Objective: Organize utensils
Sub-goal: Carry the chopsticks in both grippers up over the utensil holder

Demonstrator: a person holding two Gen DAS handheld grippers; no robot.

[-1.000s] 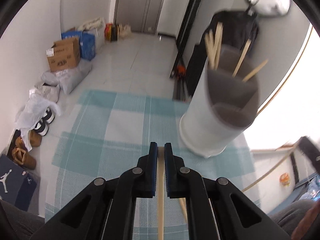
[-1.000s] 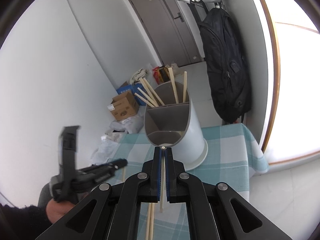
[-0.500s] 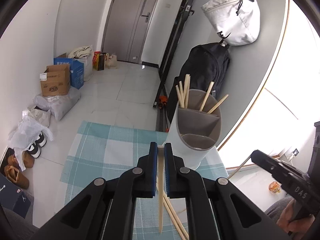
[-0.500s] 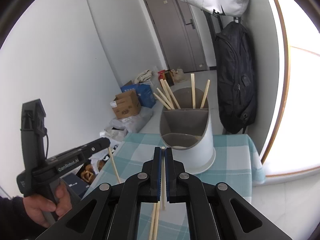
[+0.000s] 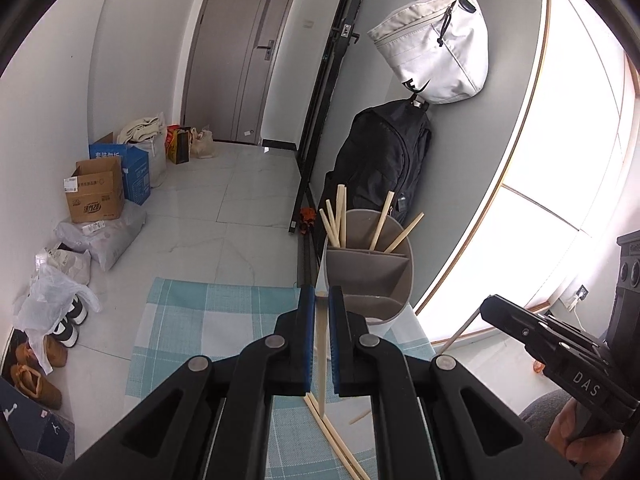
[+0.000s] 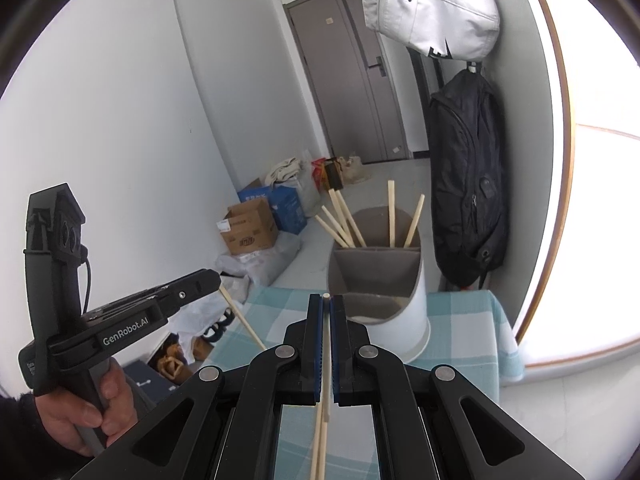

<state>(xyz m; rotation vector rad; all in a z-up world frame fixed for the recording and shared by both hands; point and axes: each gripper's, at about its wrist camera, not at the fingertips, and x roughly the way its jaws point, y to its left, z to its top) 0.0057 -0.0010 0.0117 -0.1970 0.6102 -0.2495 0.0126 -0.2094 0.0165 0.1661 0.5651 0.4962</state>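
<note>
A white utensil holder (image 5: 372,276) with grey dividers stands at the far right of the checked tablecloth (image 5: 208,320) and holds several wooden chopsticks (image 5: 340,216) in its back compartments. It also shows in the right wrist view (image 6: 380,280). My left gripper (image 5: 321,300) is shut on a chopstick (image 5: 321,356) that hangs down between its jaws. My right gripper (image 6: 327,300) is shut on another chopstick (image 6: 327,360). Both are raised above the table, short of the holder. More chopsticks (image 5: 340,444) lie on the cloth below.
A black backpack (image 5: 380,160) and a white bag (image 5: 436,44) hang on the wall behind the holder. Cardboard boxes (image 5: 96,196), bags and shoes (image 5: 64,328) lie on the floor to the left. The table's right edge (image 6: 504,332) is close to the holder.
Both grippers rose and pulled back from the holder, each still shut on its chopstick. The holder, which loomed close to the left gripper, now stands farther and lower in view.
</note>
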